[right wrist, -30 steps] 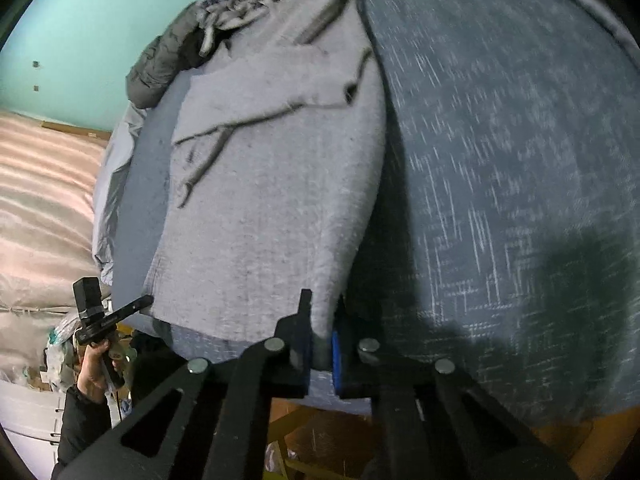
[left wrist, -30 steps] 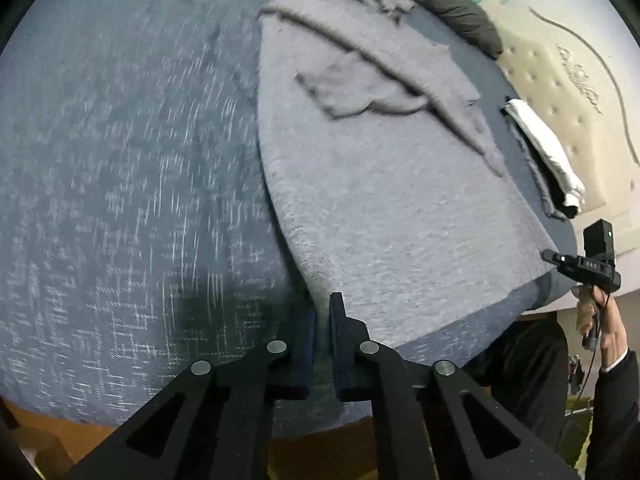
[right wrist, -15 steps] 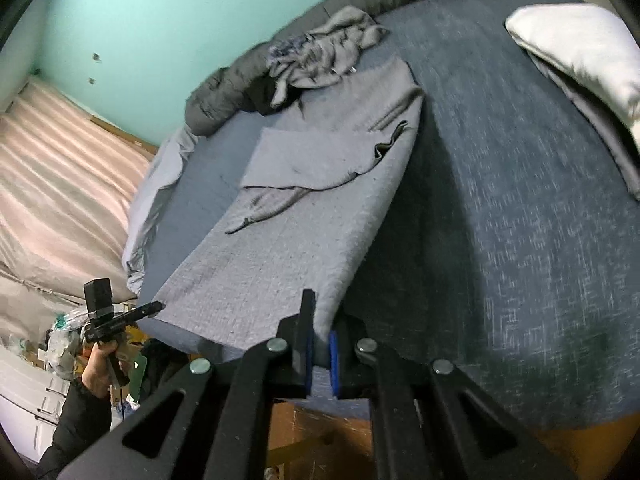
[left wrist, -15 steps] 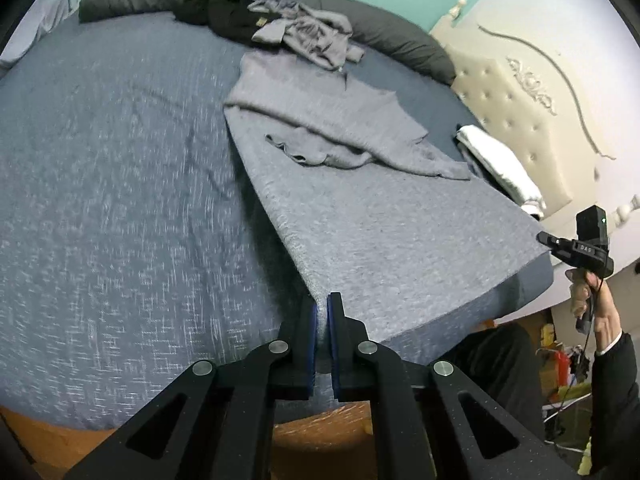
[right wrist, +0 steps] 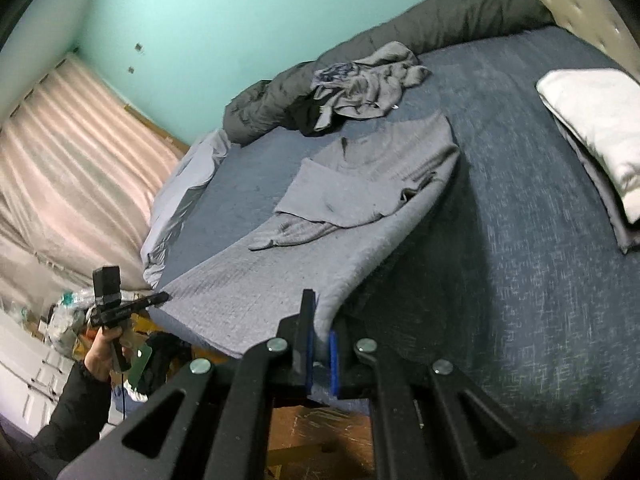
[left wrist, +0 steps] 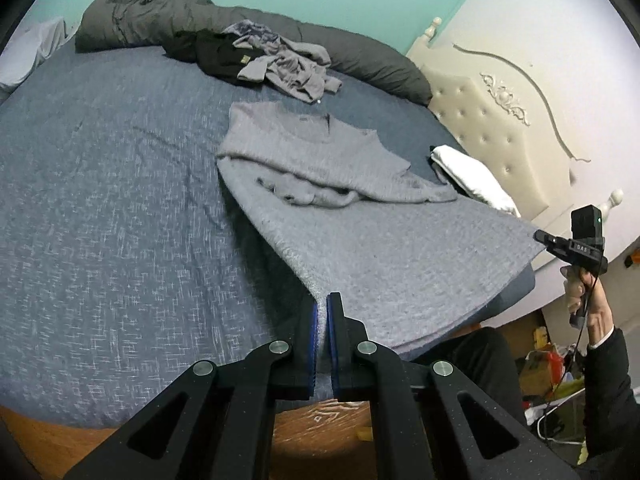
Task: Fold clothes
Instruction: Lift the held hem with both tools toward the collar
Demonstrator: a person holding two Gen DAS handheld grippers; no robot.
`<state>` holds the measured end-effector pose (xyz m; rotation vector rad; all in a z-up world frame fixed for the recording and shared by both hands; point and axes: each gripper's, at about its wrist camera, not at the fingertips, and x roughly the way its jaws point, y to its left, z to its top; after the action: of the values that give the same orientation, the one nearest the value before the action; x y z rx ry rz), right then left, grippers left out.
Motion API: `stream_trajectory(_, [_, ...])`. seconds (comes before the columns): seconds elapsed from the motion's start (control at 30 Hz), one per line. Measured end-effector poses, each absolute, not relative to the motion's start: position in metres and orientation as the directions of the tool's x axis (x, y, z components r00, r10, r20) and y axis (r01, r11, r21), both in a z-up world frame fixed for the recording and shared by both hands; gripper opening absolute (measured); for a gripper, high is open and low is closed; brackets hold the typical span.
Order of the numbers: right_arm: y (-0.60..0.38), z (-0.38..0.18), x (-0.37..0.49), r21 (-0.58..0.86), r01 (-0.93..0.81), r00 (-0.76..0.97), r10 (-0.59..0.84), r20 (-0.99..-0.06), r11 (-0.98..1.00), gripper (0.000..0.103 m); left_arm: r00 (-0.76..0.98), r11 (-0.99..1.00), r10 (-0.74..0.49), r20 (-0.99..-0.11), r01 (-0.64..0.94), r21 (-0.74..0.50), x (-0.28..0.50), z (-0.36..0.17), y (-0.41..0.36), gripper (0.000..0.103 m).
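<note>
Left wrist view: my left gripper [left wrist: 322, 312] is clamped on the near left hem corner of the grey sweater [left wrist: 360, 240], fabric pinched between the blue pads. The hem is lifted off the blue bedspread [left wrist: 100, 220]; the upper body of the sweater lies flat on the bed, both sleeves folded across the chest. Beyond the collar sits a pile of clothes [left wrist: 272, 60] against a dark duvet roll [left wrist: 160, 16]. A white folded item [left wrist: 472, 176] lies near the headboard [left wrist: 500, 120]. My right gripper [left wrist: 576, 246] holds the other hem corner.

Right wrist view: my right gripper [right wrist: 320, 320] is clenched on the sweater's [right wrist: 300, 272] right hem corner, cloth bunched between the pads. The left gripper [right wrist: 120, 308] shows at the far corner, hem stretched between the two.
</note>
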<state>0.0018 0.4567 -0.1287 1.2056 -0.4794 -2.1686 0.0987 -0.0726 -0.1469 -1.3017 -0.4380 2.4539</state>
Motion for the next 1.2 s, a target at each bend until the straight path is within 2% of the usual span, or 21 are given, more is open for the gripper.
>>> stream_trajectory(0.37, [0.447,-0.119,-0.036,0.528,0.338,-0.412,-0.627,-0.661,-0.779,0.005,-0.532,-0.904,0.409,-0.742,-0.124,-0.409,0.051,-0.131,-0.077,0.005])
stream_trajectory(0.8, [0.426,-0.129,-0.161,0.452,0.299,-0.425,-0.542,-0.725,-0.84,0.005,-0.54,-0.911,0.372,-0.755,-0.057,-0.408,-0.1,-0.139,-0.107,0.005])
stream_trajectory(1.2, [0.424,-0.153,-0.3,0.467,0.229,-0.471,-0.517,-0.715,-0.854,0.005,-0.544,-0.893,0.355,-0.761,0.044,-0.448,-0.241,-0.188,-0.16,0.005])
